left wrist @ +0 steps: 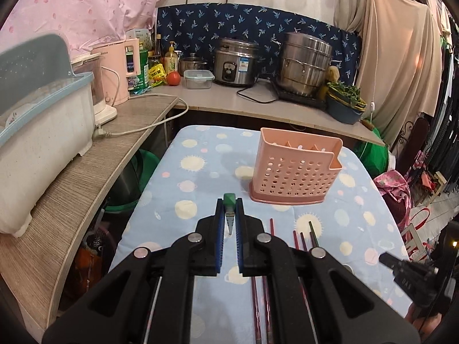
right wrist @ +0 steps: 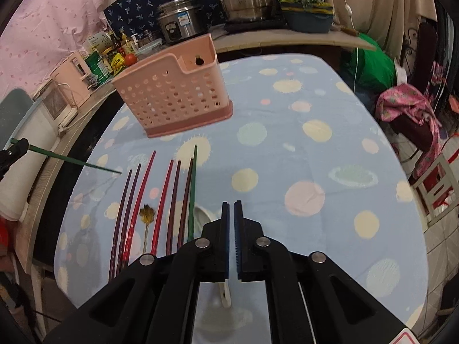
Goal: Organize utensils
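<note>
My left gripper point(left wrist: 229, 209) is clamped on a slim dark-green chopstick point(right wrist: 71, 162), which pokes out sideways and clear of the cloth in the right wrist view, its thick green end showing between the tips in my own camera. The pink perforated plastic utensil holder point(left wrist: 297, 169) stands upright on the pale blue spotted tablecloth point(right wrist: 287, 132), ahead and a little to the right of that gripper, apparently with nothing in it yet. I judge this to be the carry step: one stick lifted, not yet dropped in. Next I need to swing the chopstick upright over one of the holder's open compartments and lower it before releasing. My right gripper point(right wrist: 231, 206) hovers over the cloth with its fingers nearly together and nothing between them. Near it lie the remaining red and purple chopsticks point(right wrist: 160, 200), a second green one beside them, a small gold-headed spoon point(right wrist: 147, 215), and a white spoon mostly hidden under the gripper.
</note>
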A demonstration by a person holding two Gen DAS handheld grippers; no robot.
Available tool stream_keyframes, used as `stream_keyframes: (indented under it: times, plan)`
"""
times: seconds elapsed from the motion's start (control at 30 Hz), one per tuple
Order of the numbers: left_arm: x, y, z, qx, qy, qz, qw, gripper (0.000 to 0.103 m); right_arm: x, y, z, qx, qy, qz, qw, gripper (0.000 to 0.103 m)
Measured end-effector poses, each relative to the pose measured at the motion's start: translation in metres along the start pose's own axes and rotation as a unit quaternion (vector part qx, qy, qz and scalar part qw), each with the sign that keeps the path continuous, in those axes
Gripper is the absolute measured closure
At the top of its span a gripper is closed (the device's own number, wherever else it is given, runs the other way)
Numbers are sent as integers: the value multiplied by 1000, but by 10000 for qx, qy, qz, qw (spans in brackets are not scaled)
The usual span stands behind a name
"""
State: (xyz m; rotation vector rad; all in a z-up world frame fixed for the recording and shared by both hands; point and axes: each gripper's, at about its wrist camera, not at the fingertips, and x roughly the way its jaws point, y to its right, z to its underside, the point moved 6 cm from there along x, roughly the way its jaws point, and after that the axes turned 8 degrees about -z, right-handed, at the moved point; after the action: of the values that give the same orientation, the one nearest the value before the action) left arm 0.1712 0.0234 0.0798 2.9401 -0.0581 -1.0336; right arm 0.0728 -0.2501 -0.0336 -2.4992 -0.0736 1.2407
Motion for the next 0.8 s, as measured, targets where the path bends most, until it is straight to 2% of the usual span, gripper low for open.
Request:
stream_keyframes:
  times: [0.03,0.17,0.27,0.43,0.53,0.6,0.8]
  plan:
    - [0,1,4,18,-28,2,10000,96,4,3,11,114,-141,-94,9998,84]
    - [-6,5,18,127,-68,5,9999,96,18,4,47,361,-477,-277,9978,83]
    - [-9,7,28,150,-160,20,9998,96,23,-4,60,216,-581,-237,9978,83]
    - [-12,8,39,127,-297,65,9995,96,33,-1,69,124,-670,-75,9976,84]
    - [-12,8,43,128,-342,76,9993,96,33,0,71,-46,-643,56,9979,94]
    - [-13,8,43,124,-342,78,9993,96,32,-2,71,-117,-654,60,9978,95]
    - [-22,9,33,151,-146,88,9997,96,10,-10,50,-258,-344,59,9991,97]
